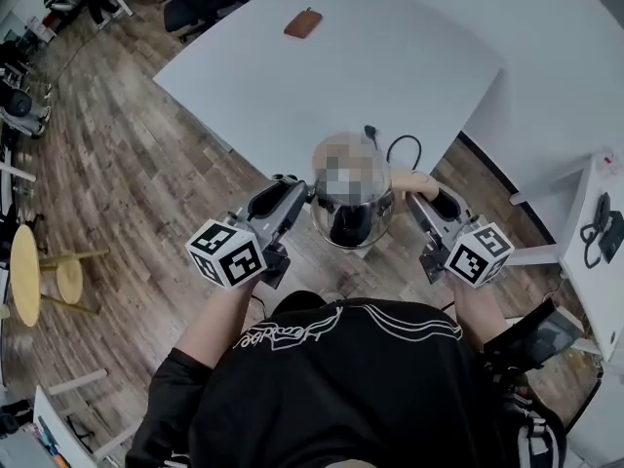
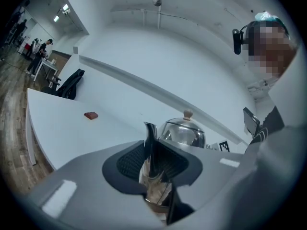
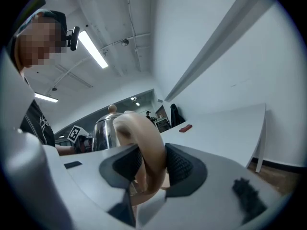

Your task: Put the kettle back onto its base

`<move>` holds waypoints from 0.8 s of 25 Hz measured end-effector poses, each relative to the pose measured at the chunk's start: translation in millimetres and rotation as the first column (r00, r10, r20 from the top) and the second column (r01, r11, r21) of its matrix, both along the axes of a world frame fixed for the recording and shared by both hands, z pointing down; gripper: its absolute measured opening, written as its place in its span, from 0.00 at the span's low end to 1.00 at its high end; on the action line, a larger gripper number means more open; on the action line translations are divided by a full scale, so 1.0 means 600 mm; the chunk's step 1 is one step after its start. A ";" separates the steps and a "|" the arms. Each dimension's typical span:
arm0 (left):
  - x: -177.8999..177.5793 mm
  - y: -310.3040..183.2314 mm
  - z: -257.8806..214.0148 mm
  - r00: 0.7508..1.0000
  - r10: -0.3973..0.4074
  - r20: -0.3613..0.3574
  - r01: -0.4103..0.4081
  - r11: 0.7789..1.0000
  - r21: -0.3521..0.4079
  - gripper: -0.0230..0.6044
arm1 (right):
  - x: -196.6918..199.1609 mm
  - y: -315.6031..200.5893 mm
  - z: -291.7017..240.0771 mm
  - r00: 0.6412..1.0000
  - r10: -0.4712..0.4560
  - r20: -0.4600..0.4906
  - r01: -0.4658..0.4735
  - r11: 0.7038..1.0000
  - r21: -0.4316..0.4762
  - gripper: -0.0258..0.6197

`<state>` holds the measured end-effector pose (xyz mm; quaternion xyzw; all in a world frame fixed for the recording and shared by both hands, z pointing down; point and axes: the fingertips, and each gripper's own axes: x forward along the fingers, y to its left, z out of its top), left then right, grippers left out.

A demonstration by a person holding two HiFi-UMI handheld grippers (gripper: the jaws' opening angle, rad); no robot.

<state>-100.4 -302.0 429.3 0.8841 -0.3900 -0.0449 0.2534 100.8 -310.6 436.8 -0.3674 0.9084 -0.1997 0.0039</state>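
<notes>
In the head view, the person is holding the kettle [image 1: 351, 224] up between the two grippers, in front of the chest and at the near corner of the white table [image 1: 341, 57]. The left gripper [image 1: 300, 195] is reaching in from the kettle's left side and the right gripper [image 1: 414, 198] from its right, and both are pointing roughly level. A mosaic patch is covering the top of the kettle. A black cable [image 1: 405, 147] is lying on the table just beyond the kettle, and a small brown item [image 1: 303, 23] is lying well apart, near the far edge. The base is not showing clearly here. Wooden floor [image 1: 127, 183] is spreading out to the left.

In the left gripper view, the left gripper [image 2: 152, 159] is clamping the kettle's spout [image 2: 149, 145], with the ribbed pads pressing on it from both sides. The shiny body [image 2: 184, 134] with its knob [image 2: 188, 113] is rising just behind the jaws. The table [image 2: 72, 123] is stretching away to the left, and the brown item [image 2: 91, 115] is lying on it.

In the right gripper view, the right gripper [image 3: 148, 164] is gripping the kettle's tan handle [image 3: 146, 143], which is curving up between the dark pads and touching both. The steel body [image 3: 105, 131] is standing just behind the handle, to the left. The table [image 3: 225, 123] is lying off to the right, with the brown item [image 3: 186, 127] on it.
</notes>
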 end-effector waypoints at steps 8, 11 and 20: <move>0.000 -0.025 0.021 0.997 0.059 0.041 -0.061 0.997 0.054 0.18 | -0.006 -0.004 0.019 0.996 -0.040 -0.075 0.046 0.996 0.080 0.27; -0.008 -0.067 0.043 0.995 0.082 0.061 -0.084 0.996 0.036 0.18 | -0.019 -0.031 0.042 0.989 -0.050 -0.136 0.061 0.995 0.078 0.26; -0.007 -0.196 0.115 0.978 0.166 0.126 -0.167 0.986 0.000 0.18 | -0.032 -0.122 0.124 0.948 -0.058 -0.314 0.064 0.998 0.007 0.24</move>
